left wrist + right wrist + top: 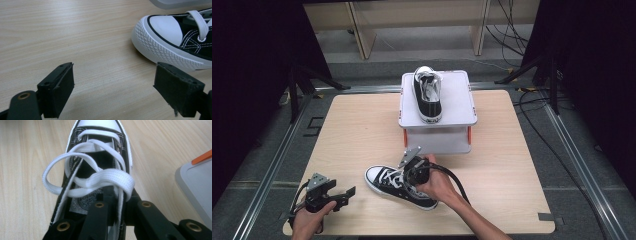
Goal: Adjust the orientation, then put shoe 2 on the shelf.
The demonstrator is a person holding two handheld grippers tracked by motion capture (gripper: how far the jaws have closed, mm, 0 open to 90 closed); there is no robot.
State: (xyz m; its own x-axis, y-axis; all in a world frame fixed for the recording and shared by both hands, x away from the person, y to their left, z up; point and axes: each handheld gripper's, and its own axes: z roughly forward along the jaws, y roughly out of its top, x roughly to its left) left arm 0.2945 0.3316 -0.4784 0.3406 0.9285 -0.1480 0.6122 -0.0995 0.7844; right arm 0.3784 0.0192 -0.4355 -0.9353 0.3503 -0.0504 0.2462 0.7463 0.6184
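Right gripper (117, 202): black jaws pressed together on a strand of flat white shoelace (100, 178), which runs down between them; a loose loop of the lace bulges up and to the left above the jaws. Pinch sits over the tongue, mid-lacing.

The lace belongs to a black canvas sneaker with white rubber toe cap and sole (399, 187), lying on the pale wooden table (352, 130), toe pointing toward the left gripper, just in front of a grey plastic box with orange clips (439, 117). A second matching black sneaker (428, 95) rests on the box lid.

Left gripper (113, 92): jaws spread wide, nothing between them, hovering low over bare tabletop just short of the toe cap.

Step, as judged: gathering the lace to tie or tighten it. Next likely calls for the left gripper to take the other strand or steady the shoe, while the right pulls without slipping off the flat lace.
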